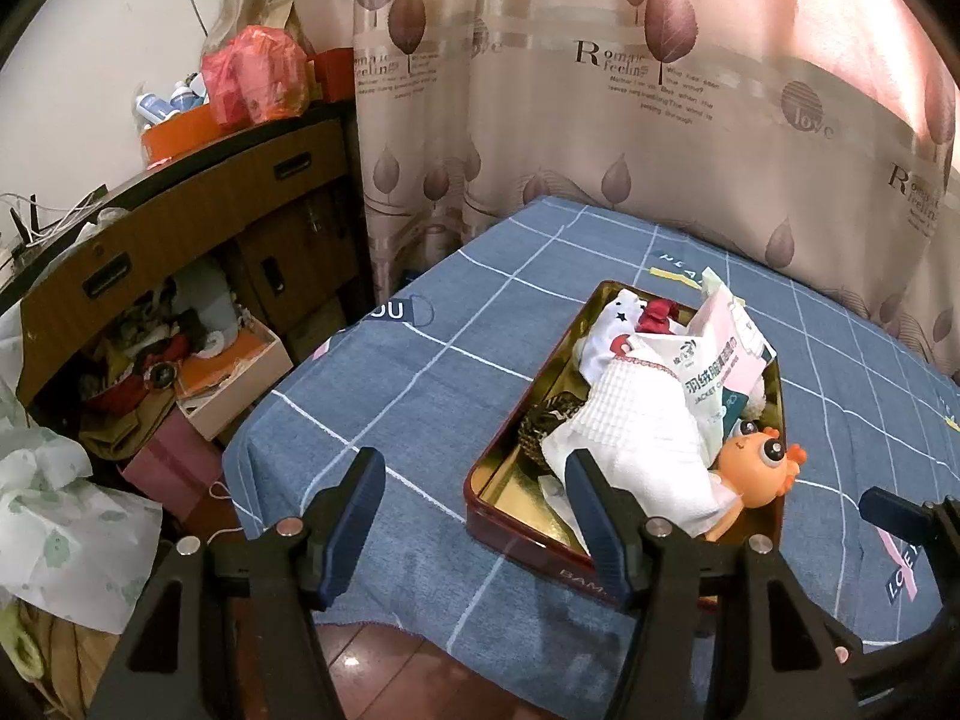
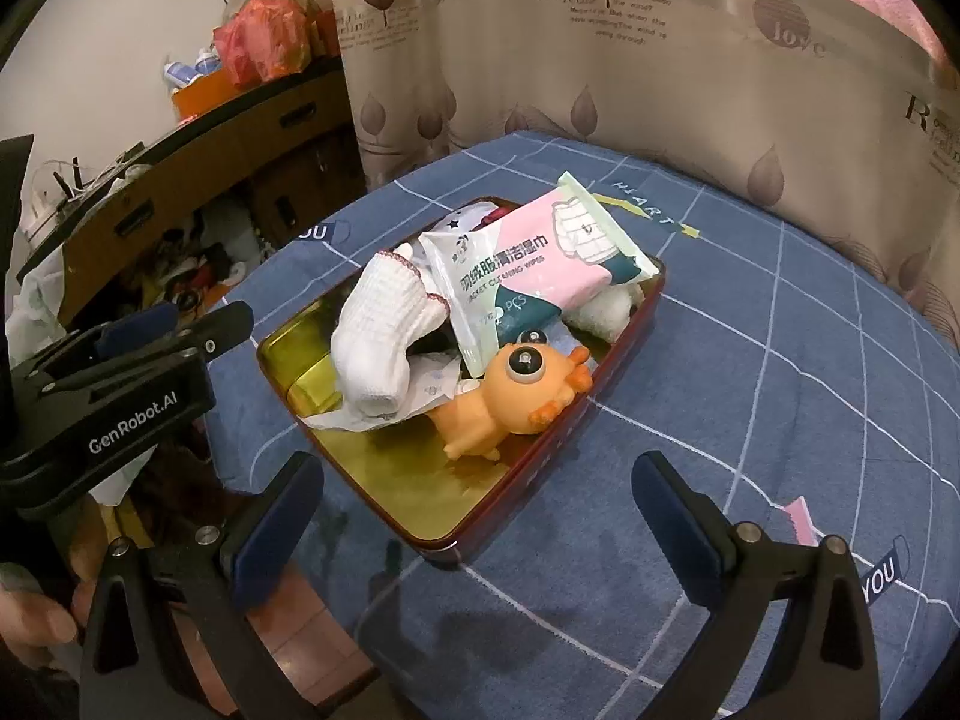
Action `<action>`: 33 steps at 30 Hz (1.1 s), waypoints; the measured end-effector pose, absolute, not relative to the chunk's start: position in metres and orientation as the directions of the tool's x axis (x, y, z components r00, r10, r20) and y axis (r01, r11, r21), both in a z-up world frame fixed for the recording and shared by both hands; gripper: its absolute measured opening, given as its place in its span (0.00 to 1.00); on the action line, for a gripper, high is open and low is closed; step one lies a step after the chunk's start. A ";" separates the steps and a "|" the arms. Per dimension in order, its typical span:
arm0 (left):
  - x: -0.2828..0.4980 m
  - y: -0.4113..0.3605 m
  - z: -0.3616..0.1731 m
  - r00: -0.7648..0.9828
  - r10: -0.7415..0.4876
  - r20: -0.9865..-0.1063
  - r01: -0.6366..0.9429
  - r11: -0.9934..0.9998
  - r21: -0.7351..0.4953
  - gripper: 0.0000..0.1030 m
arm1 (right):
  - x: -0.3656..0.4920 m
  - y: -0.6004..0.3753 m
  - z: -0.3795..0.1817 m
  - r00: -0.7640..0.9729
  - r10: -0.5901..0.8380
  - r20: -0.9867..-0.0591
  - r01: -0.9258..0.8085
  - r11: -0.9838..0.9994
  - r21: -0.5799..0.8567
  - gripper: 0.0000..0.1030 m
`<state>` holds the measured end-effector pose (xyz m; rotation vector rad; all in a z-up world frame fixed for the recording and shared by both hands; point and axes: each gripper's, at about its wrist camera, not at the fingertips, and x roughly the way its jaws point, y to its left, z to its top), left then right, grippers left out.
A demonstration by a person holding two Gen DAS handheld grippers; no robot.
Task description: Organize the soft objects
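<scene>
A red tin (image 1: 516, 531) (image 2: 540, 474) with a gold inside lies on the blue checked cloth (image 1: 420, 372) (image 2: 780, 360). In it are a white knitted sock (image 1: 636, 438) (image 2: 378, 330), a pink and white pack of wipes (image 1: 720, 360) (image 2: 528, 276), an orange big-eyed toy (image 1: 756, 468) (image 2: 510, 390), a white star-print cloth (image 1: 618, 312) and a red piece (image 1: 657, 315). My left gripper (image 1: 477, 516) hangs open at the tin's near left corner, holding nothing. My right gripper (image 2: 480, 516) stands open over the tin's near end, empty.
A wooden cabinet (image 1: 180, 228) (image 2: 210, 168) stands left of the table, with clutter and boxes (image 1: 234, 372) below and a red bag (image 1: 252, 72) on top. A leaf-print curtain (image 1: 660, 90) (image 2: 660, 60) hangs behind. A hand (image 2: 36, 618) holds the left gripper's body (image 2: 120, 396).
</scene>
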<state>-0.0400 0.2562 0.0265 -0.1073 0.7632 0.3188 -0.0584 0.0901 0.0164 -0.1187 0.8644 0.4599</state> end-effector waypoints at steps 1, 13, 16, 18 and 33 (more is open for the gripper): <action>-0.040 0.256 0.027 0.677 0.244 -0.694 -0.323 0.946 0.018 0.62 | -0.057 0.090 0.016 0.557 0.341 -0.757 -0.437 0.896 0.082 0.99; -0.041 0.258 0.027 0.677 0.245 -0.694 -0.327 0.945 0.014 0.62 | -0.058 0.095 0.012 0.541 0.337 -0.771 -0.444 0.893 0.079 0.99; -0.042 0.258 0.026 0.677 0.245 -0.694 -0.327 0.945 0.015 0.62 | -0.059 0.096 0.010 0.538 0.336 -0.773 -0.447 0.891 0.077 0.99; -0.042 0.258 0.026 0.677 0.245 -0.694 -0.327 0.945 0.015 0.62 | -0.058 0.097 0.010 0.535 0.336 -0.775 -0.449 0.890 0.076 0.99; -0.043 0.253 0.026 0.692 0.233 -0.683 -0.304 0.952 0.017 0.62 | -0.059 0.099 0.005 0.524 0.336 -0.783 -0.450 0.889 0.080 0.99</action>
